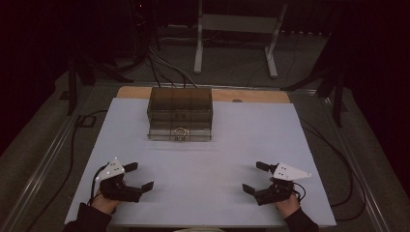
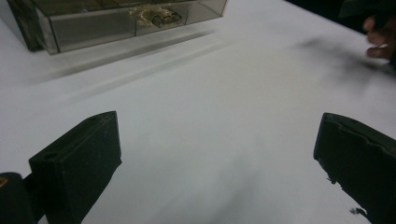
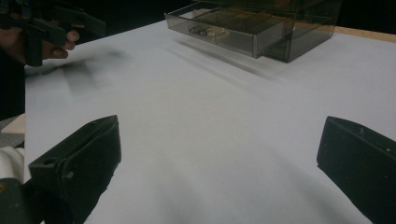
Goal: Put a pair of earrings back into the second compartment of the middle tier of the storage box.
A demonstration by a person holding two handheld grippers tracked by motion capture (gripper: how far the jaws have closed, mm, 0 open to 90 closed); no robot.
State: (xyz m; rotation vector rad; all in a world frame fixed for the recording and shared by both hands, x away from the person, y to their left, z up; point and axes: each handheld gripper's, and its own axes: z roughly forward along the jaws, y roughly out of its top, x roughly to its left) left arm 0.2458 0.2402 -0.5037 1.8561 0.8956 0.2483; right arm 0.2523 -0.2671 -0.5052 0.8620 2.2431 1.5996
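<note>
A smoky clear plastic drawer box stands at the far middle of the white table. Its bottom drawer is pulled out, and a small gold item lies in its middle compartment. The same box appears in both gripper views. My left gripper rests near the front left, open, nothing between its jaws. My right gripper rests near the front right, open and empty too. Both are well short of the box.
A bare wooden strip shows behind the white sheet. Cables and a metal stand lie on the floor beyond the table. The other hand appears far off in each gripper view.
</note>
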